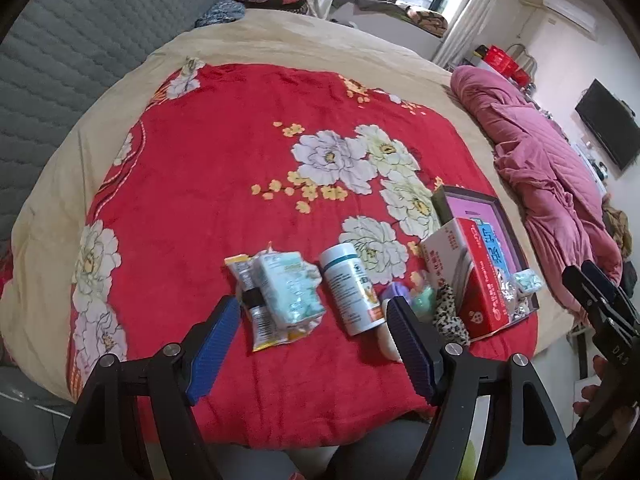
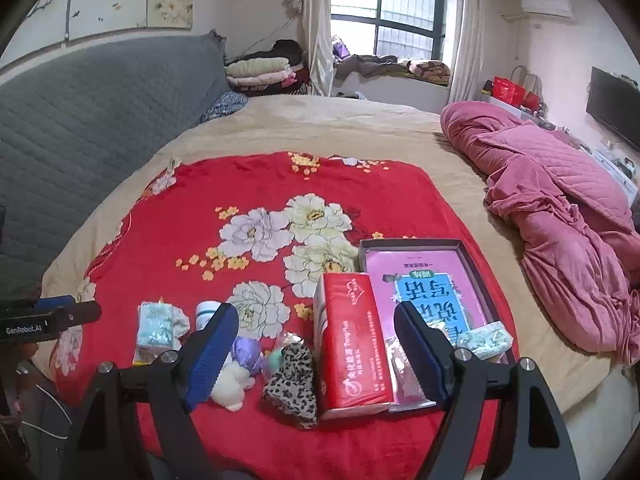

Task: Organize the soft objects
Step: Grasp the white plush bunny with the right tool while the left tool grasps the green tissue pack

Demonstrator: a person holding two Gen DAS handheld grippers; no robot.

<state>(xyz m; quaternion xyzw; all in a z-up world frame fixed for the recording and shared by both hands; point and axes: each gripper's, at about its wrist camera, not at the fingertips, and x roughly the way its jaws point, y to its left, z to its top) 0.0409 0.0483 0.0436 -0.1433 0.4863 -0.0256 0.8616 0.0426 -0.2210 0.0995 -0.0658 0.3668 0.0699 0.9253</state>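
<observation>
My left gripper (image 1: 312,308) hangs open over the red floral blanket (image 1: 224,152), above a pale green tissue pack (image 1: 288,288), a yellow tube (image 1: 256,312) and a white bottle (image 1: 348,288). My right gripper (image 2: 316,312) is open too, empty, above a red tissue pack (image 2: 352,344) that leans on a dark tray (image 2: 408,243). The tray holds a pink book (image 2: 424,276) and a small green pack (image 2: 484,338). A leopard-print cloth (image 2: 292,380), a purple scrunchie (image 2: 246,350) and a white plush (image 2: 232,384) lie left of the red pack.
A crumpled pink quilt (image 2: 560,208) lies along the right of the bed. The grey padded headboard (image 2: 88,120) runs on the left, and folded blankets (image 2: 260,70) are stacked beyond it. The beige sheet (image 2: 320,120) ends at the bed's near right edge, with floor past it.
</observation>
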